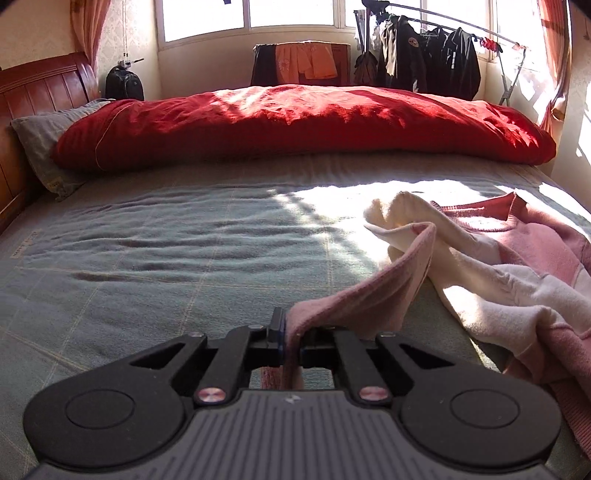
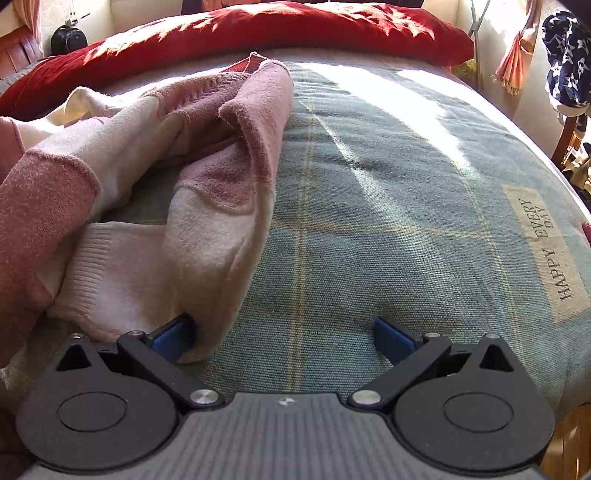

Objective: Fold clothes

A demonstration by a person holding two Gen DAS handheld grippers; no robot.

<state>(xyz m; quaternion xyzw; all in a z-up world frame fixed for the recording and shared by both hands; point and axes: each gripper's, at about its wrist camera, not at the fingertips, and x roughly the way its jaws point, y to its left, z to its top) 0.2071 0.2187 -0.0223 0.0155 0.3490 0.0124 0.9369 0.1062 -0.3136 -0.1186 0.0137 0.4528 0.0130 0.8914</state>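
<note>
pink-and-cream sweater (image 1: pixel 491 266), one; two hand-held grippers

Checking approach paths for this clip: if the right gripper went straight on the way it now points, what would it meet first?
Most likely the grey-blue checked bedspread: the right gripper, jaws open, points down at bare cover. The pink-and-cream knitted sweater lies to the left, over the left jaw only. Depth is uncertain.

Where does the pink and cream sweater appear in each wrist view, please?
Left wrist: pink and cream sweater at right, its edge pinched in the left claw.
Right wrist: sweater at left, its cream hem against the open right claw.
Shared landmark: red quilt behind.
</note>
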